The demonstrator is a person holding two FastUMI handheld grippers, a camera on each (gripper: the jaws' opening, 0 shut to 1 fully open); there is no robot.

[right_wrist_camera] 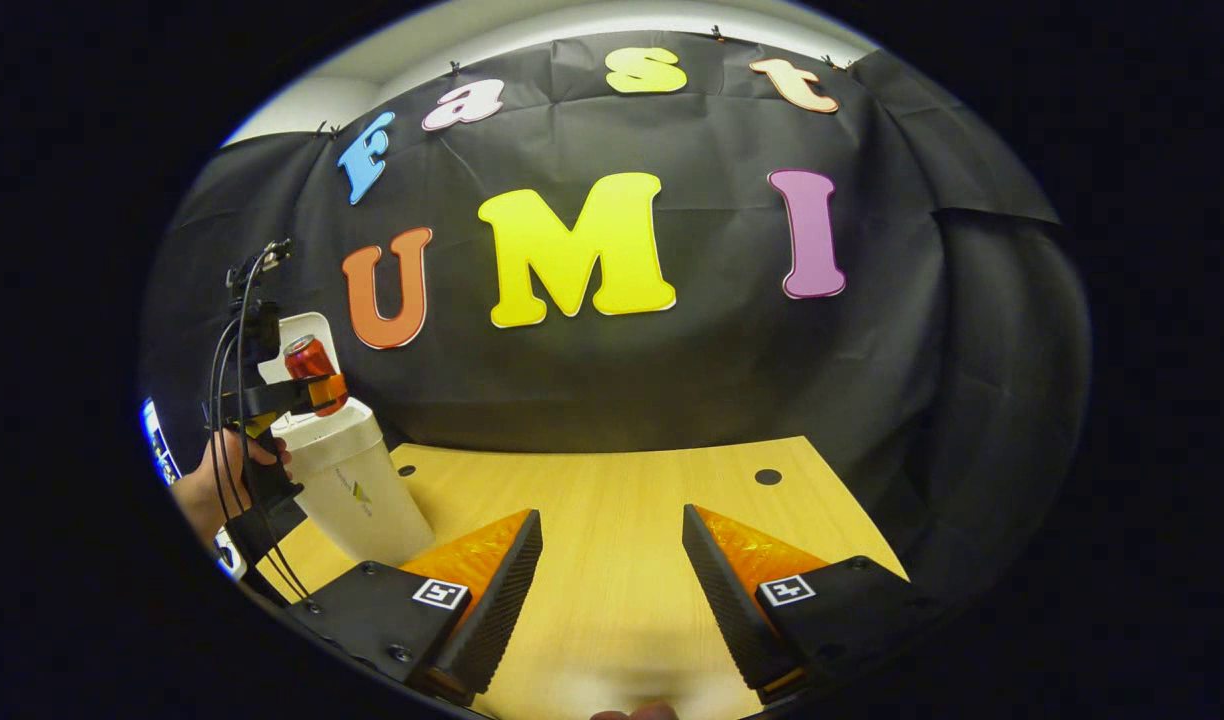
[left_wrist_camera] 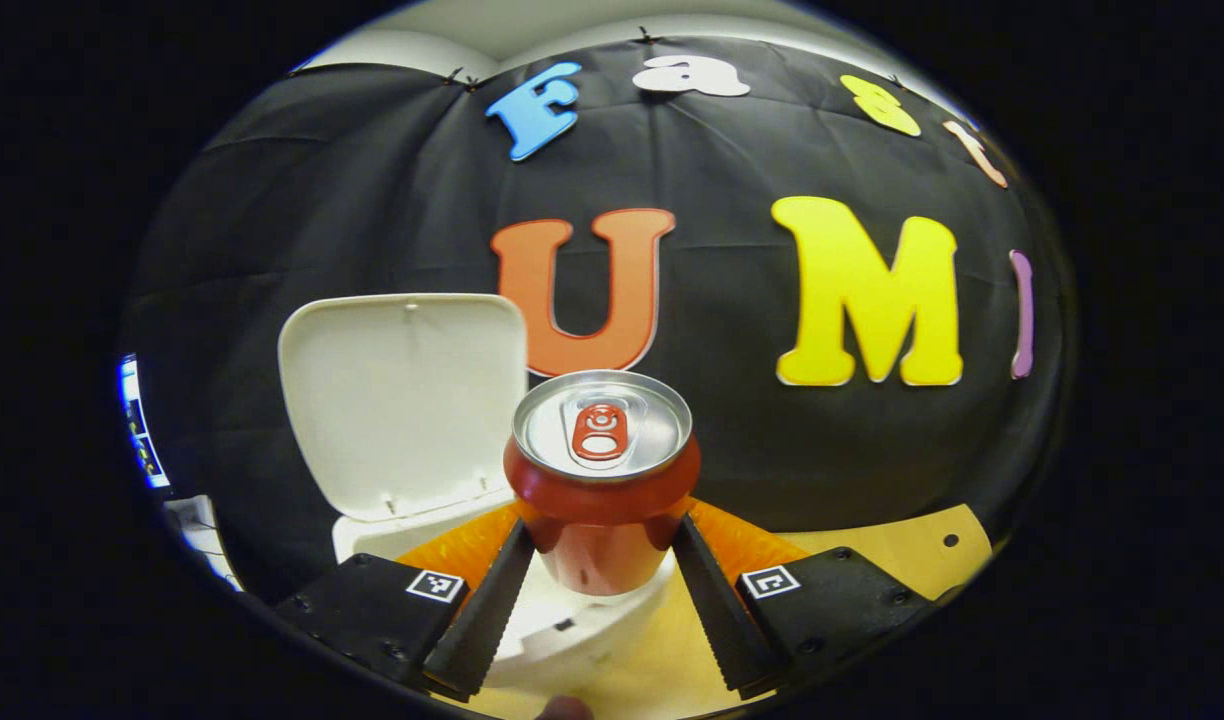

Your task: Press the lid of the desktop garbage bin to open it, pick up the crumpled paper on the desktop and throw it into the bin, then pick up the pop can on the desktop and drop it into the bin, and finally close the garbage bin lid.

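We've got the can [left_wrist_camera: 600, 480] clamped in the left hand-held gripper [left_wrist_camera: 600, 560], over the bin [left_wrist_camera: 572, 620] w/ lid [left_wrist_camera: 402, 400] up. Let's centre it over the opening, then release. Right hand-held gripper [right_wrist_camera: 612, 570] sits apart, empty, above the table [right_wrist_camera: 612, 500].

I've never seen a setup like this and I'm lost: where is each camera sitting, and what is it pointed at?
Left gripper view: rides on the left gripper, facing the booth wall; its fingers clamp the pop can above the open garbage bin.
Right gripper view: rides on the right gripper, over the desktop; its fingers stand apart; a hand shows far left.
Shared: can, bin, left gripper.
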